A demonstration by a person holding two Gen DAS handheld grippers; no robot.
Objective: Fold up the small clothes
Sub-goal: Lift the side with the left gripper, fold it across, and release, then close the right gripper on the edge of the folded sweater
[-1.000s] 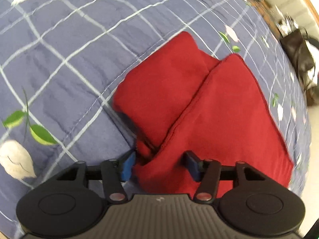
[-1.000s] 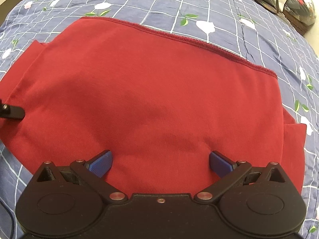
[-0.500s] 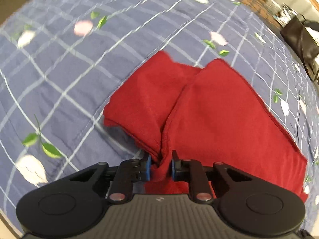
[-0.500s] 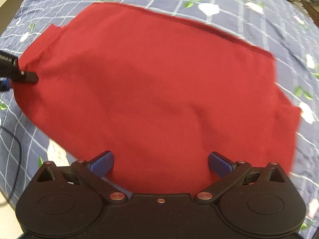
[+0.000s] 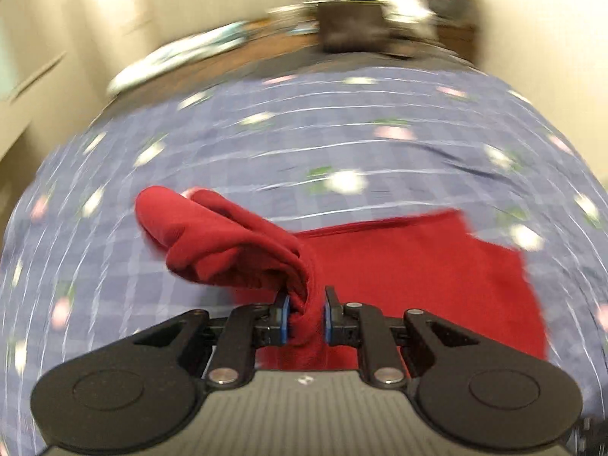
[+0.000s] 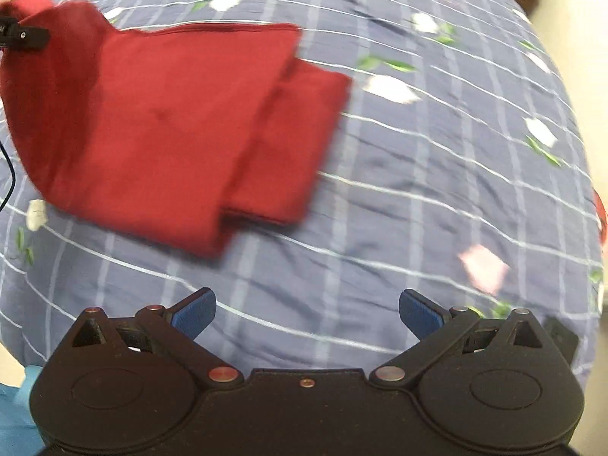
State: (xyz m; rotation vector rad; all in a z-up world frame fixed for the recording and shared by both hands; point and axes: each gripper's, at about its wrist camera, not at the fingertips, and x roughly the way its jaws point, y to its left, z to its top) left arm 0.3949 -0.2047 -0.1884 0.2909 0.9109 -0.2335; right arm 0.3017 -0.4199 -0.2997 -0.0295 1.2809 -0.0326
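- Red garment (image 6: 159,121) lies on the bed (image 6: 437,197), over a blue checked cover w/ flower print; most of it flat, part-folded, w/ a lower layer sticking out on its right side in the right wrist view.
- Left gripper (image 5: 305,315): jaws clenched on a bunched end of the garment, lifted off the cover; a twisted roll of cloth hangs out to the left of the jaws, rest trails down onto the flat part.
- Right gripper (image 6: 307,313): jaws spread wide, nothing between them, hovering over bare cover, apart from the cloth's near edge.
- Handling, my read: soft knit, light, zero stiffness — droops and ropes up wherever it's pinched, so a one-point grip gives a twist, not a clean fold line.
- Not fragile, not slippery; cloth-on-cloth w/ the cover prob drags a bit, so the flat part may shift if pulled sideways.
- Where to hold: edges/corners, not mid-panel. Left grip looks like too much cloth gathered; better a thin pinch at a corner or hem.
- Right jaws should prob take the matching corner or pin the flat part, so the lifted end lays over square.
- Both views motion-blurred; can't tell which part of the garment (sleeve, leg, hem) sits in the left jaws.
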